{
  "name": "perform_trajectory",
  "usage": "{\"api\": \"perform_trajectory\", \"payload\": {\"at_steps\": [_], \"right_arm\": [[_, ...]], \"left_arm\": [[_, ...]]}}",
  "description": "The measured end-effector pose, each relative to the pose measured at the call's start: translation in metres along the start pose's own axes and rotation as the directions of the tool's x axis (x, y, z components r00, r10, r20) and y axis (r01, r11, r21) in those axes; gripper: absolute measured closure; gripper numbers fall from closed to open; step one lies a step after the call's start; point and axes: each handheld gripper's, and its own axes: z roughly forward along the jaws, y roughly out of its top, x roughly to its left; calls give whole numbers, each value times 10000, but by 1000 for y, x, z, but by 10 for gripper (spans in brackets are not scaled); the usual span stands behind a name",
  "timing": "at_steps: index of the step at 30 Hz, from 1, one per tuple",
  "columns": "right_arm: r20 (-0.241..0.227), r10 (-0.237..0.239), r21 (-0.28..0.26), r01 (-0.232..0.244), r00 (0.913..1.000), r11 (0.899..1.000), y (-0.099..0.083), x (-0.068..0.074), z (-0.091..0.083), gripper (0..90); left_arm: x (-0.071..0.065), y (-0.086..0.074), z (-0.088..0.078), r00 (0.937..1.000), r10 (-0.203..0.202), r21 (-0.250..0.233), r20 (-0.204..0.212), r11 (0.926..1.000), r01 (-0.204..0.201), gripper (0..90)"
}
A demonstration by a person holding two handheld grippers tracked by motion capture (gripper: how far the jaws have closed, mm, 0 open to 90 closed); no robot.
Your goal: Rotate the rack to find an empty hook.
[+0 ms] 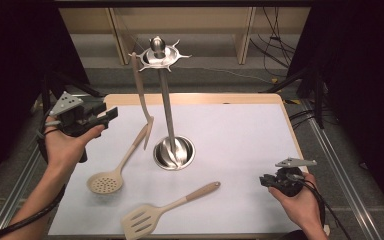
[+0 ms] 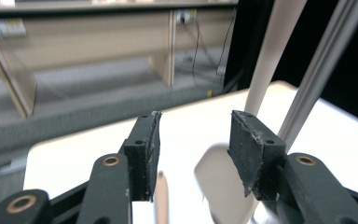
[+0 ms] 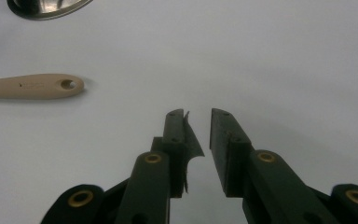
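A steel utensil stand [image 1: 167, 107] rises from a round base [image 1: 174, 152] in the middle of the white table. One beige utensil [image 1: 141, 90] hangs from a hook at the stand's top. My left gripper [image 1: 113, 114] is open, a little to the left of the hanging utensil and apart from it. In the left gripper view my left gripper [image 2: 193, 123] has empty jaws, with the hanging utensil's blade [image 2: 219, 182] beyond the gap. My right gripper [image 1: 265, 180] rests low at the table's right; its jaws [image 3: 198, 112] stand slightly apart with nothing between them.
A beige perforated spoon [image 1: 106, 181] lies left of the base, its handle pointing toward the stand. A beige slotted turner [image 1: 140, 221] lies near the front edge, its handle [image 3: 32, 86] reaching toward my right gripper. Dark stands and cables flank the table.
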Motion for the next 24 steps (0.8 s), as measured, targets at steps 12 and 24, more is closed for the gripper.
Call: {"api": "perform_trajectory", "payload": {"at_steps": [12,24], "right_arm": [[-74,-213,-36,212,9997,9998,1,-2,2,763],[-121,-363,23,363,9993,9993,2,1,3,763]], "left_arm": [[21,-54,37,9899,1381,3742,314,9167,-1397,521],[22,-97,80,9991,399,6867,162,7259,-401,577]]}}
